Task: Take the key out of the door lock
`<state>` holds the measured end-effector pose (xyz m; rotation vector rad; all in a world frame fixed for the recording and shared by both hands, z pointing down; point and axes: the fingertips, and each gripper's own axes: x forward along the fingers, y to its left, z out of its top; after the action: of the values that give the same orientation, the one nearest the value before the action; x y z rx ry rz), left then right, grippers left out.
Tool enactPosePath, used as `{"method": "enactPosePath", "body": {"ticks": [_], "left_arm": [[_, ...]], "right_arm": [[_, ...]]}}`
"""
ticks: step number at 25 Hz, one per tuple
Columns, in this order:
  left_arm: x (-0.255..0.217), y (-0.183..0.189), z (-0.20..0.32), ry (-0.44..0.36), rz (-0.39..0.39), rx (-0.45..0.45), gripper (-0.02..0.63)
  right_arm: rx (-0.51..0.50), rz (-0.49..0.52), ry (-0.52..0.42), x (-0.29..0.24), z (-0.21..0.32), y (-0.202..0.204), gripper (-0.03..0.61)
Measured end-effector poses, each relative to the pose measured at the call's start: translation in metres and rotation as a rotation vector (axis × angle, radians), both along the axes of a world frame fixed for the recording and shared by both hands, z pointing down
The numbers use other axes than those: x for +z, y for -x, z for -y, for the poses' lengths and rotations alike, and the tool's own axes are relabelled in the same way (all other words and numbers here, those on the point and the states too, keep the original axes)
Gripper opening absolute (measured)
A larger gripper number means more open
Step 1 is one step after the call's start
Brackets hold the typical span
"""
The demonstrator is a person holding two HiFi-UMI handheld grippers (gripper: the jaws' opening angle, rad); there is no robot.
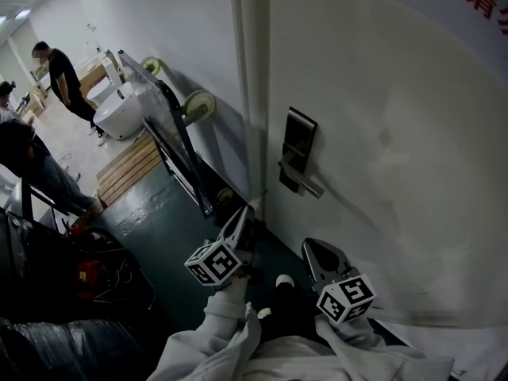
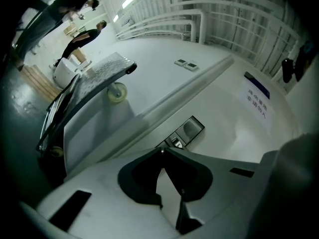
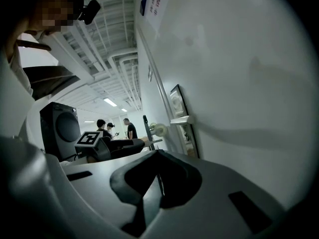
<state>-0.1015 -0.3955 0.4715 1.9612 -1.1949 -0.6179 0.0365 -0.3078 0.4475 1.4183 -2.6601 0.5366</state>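
White door (image 1: 381, 133), lock plate (image 1: 300, 137) dim, key unclear

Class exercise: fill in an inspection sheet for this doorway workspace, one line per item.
Surface: white door, faintly marked; dark floor.
Job's things: lock plate and lever handle on the door; key too small to make out.
Clutter: wheeled cart leaning on the wall; wooden pallet.
Grippers: left gripper and right gripper short of the lock, jaws together, nothing clearly held.
Cables: tangle on the floor by a red item.
Surroundings: people standing far left; red-lettered sign on the door.
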Motion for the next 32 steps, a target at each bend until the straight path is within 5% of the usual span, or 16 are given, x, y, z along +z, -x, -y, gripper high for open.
{"method": "enactPosePath", "body": {"ticks": [20,27,32], "left_arm": [[-0.024,-0.031,-0.049,-0.292,0.683,0.104,0.026],[-0.025,-0.045,-0.066,-0.344,0.730,0.158,0.026],[-0.018,-0.045,-0.078,-0.311,0.728,0.187,0.026]], "right_arm": [[0.039,-0.012,-0.022,0.000,-0.019,-0.009,0.052],[0.061,-0.018,-0.030,-0.002,-0.017,-0.016,0.051],[0.079,-0.031,-0.039,-0.004,-0.014,-0.027,0.052]]}}
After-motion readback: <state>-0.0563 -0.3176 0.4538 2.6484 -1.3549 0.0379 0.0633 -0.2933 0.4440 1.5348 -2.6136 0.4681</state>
